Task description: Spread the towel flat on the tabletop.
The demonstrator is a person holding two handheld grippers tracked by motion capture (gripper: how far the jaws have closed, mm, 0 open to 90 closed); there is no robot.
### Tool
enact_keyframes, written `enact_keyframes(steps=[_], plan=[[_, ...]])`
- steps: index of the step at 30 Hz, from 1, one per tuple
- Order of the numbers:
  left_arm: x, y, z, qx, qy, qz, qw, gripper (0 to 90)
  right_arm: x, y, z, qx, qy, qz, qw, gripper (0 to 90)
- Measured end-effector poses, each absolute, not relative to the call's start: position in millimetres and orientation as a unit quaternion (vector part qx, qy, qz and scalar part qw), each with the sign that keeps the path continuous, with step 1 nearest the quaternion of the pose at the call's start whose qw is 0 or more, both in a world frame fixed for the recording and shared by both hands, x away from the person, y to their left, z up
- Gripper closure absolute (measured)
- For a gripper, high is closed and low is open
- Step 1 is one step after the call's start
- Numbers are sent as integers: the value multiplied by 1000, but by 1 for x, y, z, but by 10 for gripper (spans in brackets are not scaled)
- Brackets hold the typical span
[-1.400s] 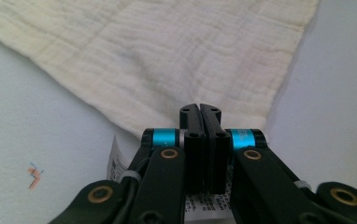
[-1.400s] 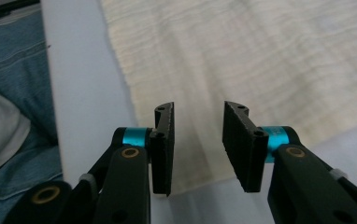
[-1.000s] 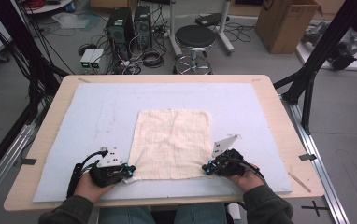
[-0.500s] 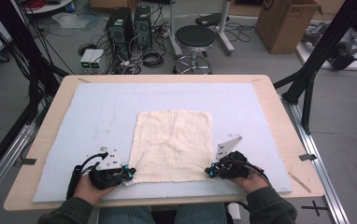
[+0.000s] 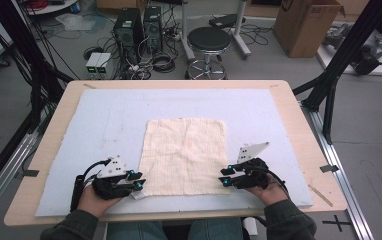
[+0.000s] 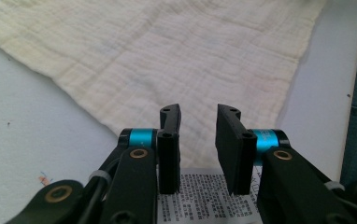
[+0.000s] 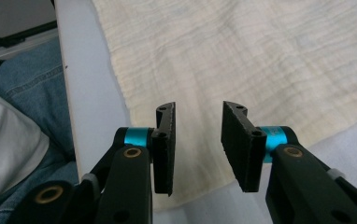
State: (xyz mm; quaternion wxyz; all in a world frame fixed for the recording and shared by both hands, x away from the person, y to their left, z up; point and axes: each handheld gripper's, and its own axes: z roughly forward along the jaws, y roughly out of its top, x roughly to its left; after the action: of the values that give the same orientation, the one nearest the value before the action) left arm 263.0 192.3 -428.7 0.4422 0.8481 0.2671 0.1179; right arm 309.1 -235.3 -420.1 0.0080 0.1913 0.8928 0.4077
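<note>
A cream cloth (image 5: 185, 154) lies flat on the pale blue mat (image 5: 104, 125) in the middle of the table. My left gripper (image 5: 138, 181) sits at the cloth's near left corner, open, its jaws over the cloth (image 6: 167, 60) and a printed white label (image 6: 200, 198). At the near right corner, my right gripper (image 5: 225, 177) is open too, jaws hovering over the cloth's edge (image 7: 242, 60). Neither gripper holds anything.
The wooden table edge (image 5: 179, 212) runs close behind both hands, with the person's jeans (image 7: 32, 93) below it. A black stool (image 5: 208, 40), computer towers (image 5: 134, 30) and a cardboard box (image 5: 306, 25) stand on the floor beyond the table.
Both grippers have shifted slightly toward the near edge and settled at the cloth's near corners. The cloth has not moved.
</note>
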Motion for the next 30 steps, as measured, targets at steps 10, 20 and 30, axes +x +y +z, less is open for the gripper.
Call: enact_keyframes(steps=[10, 20, 30], plan=[[267, 195, -422, 836, 282, 119, 457, 608, 312, -239, -416, 216, 876, 431, 24, 551], [268, 198, -419, 829, 286, 121, 466, 542, 313, -238, -412, 235, 864, 443, 40, 422], [269, 200, -417, 824, 294, 132, 466, 418, 314, -236, -409, 242, 857, 450, 65, 309]])
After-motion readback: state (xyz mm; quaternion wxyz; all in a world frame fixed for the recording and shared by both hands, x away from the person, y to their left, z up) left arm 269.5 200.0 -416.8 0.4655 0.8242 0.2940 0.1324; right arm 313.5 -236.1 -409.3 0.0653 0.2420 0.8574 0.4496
